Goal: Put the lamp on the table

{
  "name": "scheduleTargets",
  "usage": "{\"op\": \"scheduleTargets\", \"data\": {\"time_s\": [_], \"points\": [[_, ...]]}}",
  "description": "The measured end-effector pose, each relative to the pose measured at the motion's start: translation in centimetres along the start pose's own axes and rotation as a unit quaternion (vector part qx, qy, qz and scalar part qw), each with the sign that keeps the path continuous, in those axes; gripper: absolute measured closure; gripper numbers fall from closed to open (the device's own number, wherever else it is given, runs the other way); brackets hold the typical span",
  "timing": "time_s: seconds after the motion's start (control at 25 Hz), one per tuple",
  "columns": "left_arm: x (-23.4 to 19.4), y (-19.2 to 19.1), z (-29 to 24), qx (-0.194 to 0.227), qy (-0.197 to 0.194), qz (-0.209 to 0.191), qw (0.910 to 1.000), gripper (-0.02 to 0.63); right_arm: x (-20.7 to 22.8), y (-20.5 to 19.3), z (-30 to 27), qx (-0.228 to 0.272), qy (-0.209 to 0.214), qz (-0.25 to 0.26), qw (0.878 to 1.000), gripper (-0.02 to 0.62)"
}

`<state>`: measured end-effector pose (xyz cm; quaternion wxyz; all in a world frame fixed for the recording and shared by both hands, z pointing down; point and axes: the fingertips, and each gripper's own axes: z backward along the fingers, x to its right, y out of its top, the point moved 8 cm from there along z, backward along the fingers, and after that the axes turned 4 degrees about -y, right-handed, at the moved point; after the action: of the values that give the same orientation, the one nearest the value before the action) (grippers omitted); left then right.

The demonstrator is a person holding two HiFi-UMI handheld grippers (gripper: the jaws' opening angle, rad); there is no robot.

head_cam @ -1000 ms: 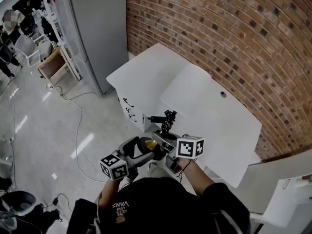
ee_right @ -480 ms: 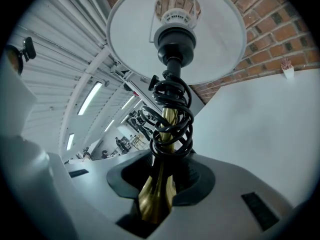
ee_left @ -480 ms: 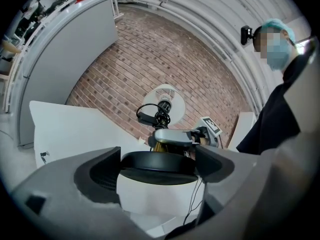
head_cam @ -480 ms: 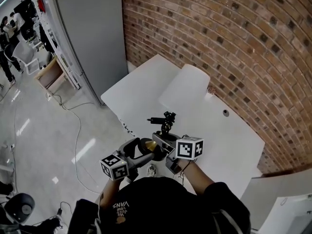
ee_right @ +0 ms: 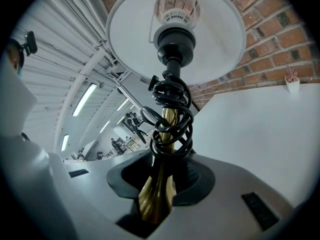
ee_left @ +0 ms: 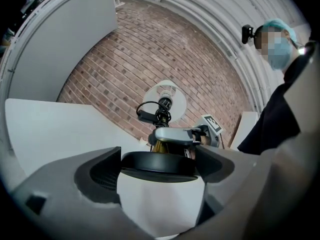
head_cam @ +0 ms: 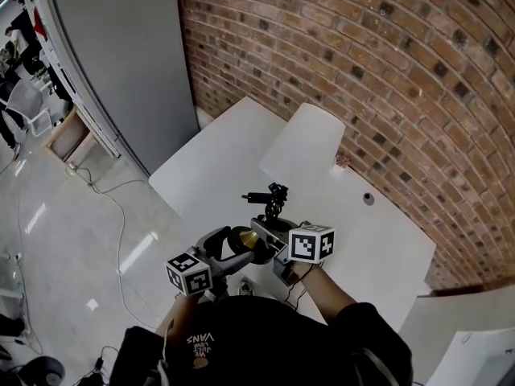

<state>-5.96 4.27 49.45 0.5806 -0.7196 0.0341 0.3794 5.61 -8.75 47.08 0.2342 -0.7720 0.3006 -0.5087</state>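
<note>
The lamp (head_cam: 276, 203), held in the air above the near edge of the white table (head_cam: 217, 175), has a white shade (ee_right: 130, 29), a round black base (ee_left: 157, 163), a brass stem (ee_right: 159, 194) and a coiled black cord (ee_right: 172, 114). The left gripper (ee_left: 157, 170) pinches the base and the right gripper (ee_right: 160, 184) pinches the stem. A brick wall (head_cam: 362, 55) stands behind the table.

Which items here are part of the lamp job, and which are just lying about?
Job: lamp, base in left gripper, stem in right gripper; white table.
Lying about: small potted plant on the table; grey cabinet.
</note>
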Motion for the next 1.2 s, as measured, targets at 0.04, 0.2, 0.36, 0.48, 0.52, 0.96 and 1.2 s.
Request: {"op": "scheduleTargets", "data": {"time_s": [0.04,0.2,0.36,0.48,0.52,0.96,1.2], "points": [[-0.5,0.4,-0.4,-0.005,-0.003,0.003,1.0000,0.145,0.4,0.3,-0.2,0.002,-0.004,-0.006,1.000,0.480],[-2.9,1.6,-2.0,-0.027,-0.033,0.014,0.9990,0.144,1.9,1.5,-1.2,0.018,-0.035,-0.022,0.999,0.480],[-6.0,3.2,-3.7,-0.061,-0.075,0.012,0.9953,0.146,2.9,3.0,-2.4,0.040,-0.071,-0.024,0.996,0.480],[-8.0,5.3,-5.3,-0.085,-0.106,0.006,0.9907,0.149,3.5,4.9,-3.2,0.062,-0.098,-0.029,0.993,0.482],[-8.7,6.0,-5.8,-0.089,-0.113,0.006,0.9896,0.150,3.7,5.6,-3.6,0.069,-0.105,-0.030,0.992,0.482],[-16.7,11.2,-8.2,-0.100,-0.136,0.004,0.9856,0.206,7.0,10.3,-8.7,0.128,-0.180,-0.058,0.974,0.483],[-21.2,12.3,-7.9,-0.127,-0.117,-0.007,0.9850,0.282,10.0,13.5,-10.3,0.166,-0.246,-0.035,0.954,0.483]]}}
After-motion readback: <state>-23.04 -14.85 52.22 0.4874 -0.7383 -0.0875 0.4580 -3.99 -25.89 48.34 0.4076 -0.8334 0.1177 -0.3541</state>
